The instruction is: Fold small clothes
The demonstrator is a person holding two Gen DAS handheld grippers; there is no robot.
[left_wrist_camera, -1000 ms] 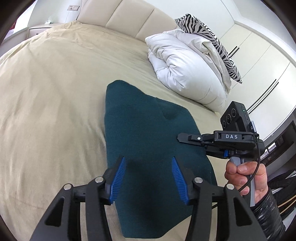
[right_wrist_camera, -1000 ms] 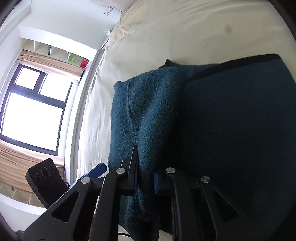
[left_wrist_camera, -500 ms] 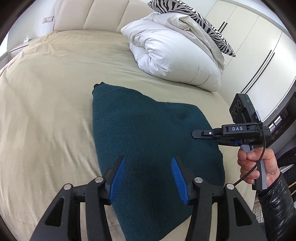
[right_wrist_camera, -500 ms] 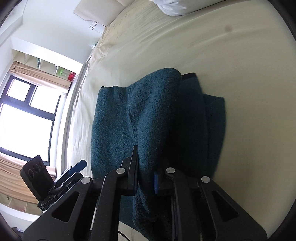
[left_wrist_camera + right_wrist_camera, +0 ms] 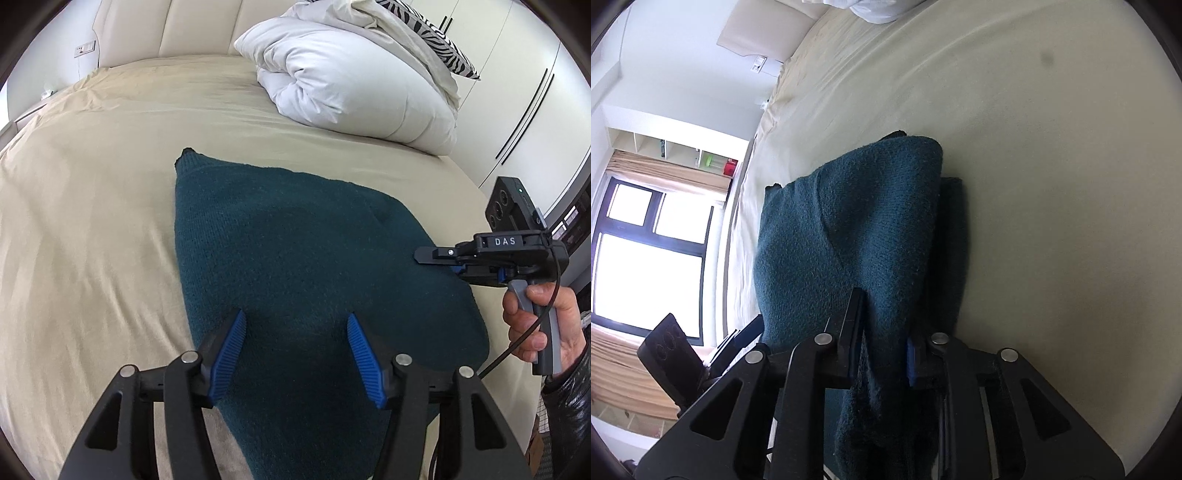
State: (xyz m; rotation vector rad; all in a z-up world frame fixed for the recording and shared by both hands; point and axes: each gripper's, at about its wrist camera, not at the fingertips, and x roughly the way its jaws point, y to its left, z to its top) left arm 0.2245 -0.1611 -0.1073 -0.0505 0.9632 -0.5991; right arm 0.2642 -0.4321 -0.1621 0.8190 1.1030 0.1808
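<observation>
A dark teal knit garment (image 5: 295,266) lies folded on the beige bed sheet (image 5: 92,221). My left gripper (image 5: 293,354) is open with its blue pads over the garment's near edge, holding nothing. My right gripper (image 5: 882,332) is shut on a fold of the same garment (image 5: 857,229) at its right edge, and it also shows in the left wrist view (image 5: 439,256), held by a hand (image 5: 543,325). The cloth hides the right gripper's pads.
A rolled white duvet (image 5: 354,85) with a zebra-print pillow (image 5: 436,33) lies at the head of the bed. A padded headboard (image 5: 177,29) is behind. Wardrobe doors (image 5: 528,103) stand at the right. A window (image 5: 639,251) is at the far side.
My right gripper has carried the garment's edge to the right, so the cloth lies narrower and more folded. My left gripper has stayed open and drawn back a little.
</observation>
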